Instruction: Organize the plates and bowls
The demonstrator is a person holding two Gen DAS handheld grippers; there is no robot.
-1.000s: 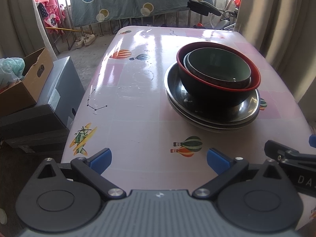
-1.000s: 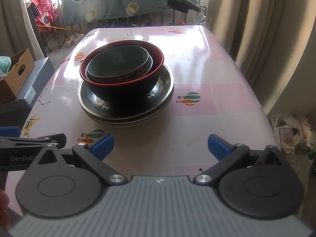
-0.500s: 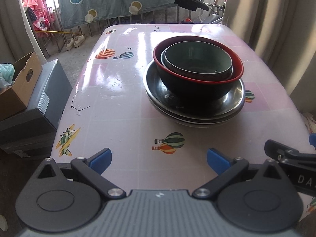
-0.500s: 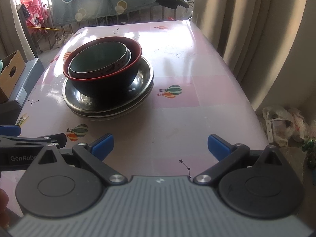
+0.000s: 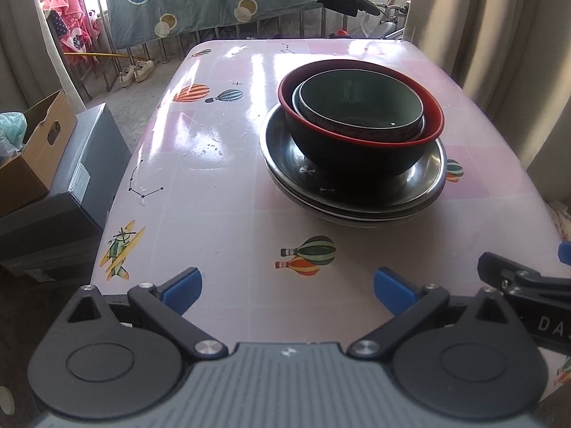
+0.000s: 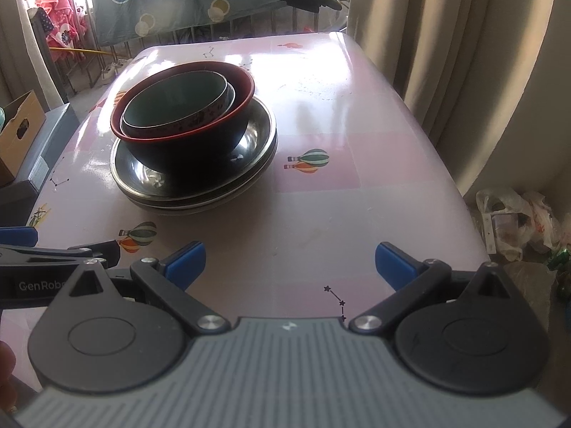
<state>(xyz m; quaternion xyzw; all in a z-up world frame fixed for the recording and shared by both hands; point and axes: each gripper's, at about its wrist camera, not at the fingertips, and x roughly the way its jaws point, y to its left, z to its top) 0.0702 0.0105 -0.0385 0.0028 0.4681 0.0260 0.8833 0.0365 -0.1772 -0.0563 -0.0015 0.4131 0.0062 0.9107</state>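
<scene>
Pink and glossy, the bench (image 5: 221, 192) carried one nested stack right of centre in the left wrist view and in the left middle of the right wrist view. At the bottom lay the steel plates (image 5: 424, 182), several shallow ones whose rims showed as thin bands at the lower edge; I could not count them. On them sat a black bowl (image 5: 349, 158) with a red rim, and inside that a small bowl (image 5: 360, 103) with a grey-green inside and a patterned outer band. Going by how they sat, big under small, the stack looked built to take little room and stay steady, so the sorting seemed mostly done.

Both tools hung over the near edge of the bench, well apart from the stack. The left hand-held gripper (image 5: 287, 281) stood wide and empty, its blue pads far apart. The right hand-held gripper (image 6: 289, 258) was likewise wide and empty, at the bottom of its own view; its tip showed at the lower right of the left wrist view. Holding them back and spread probably left the stack clear of any knock.

The steel looked slick, and sun glared off the bench at the upper middle.
</scene>
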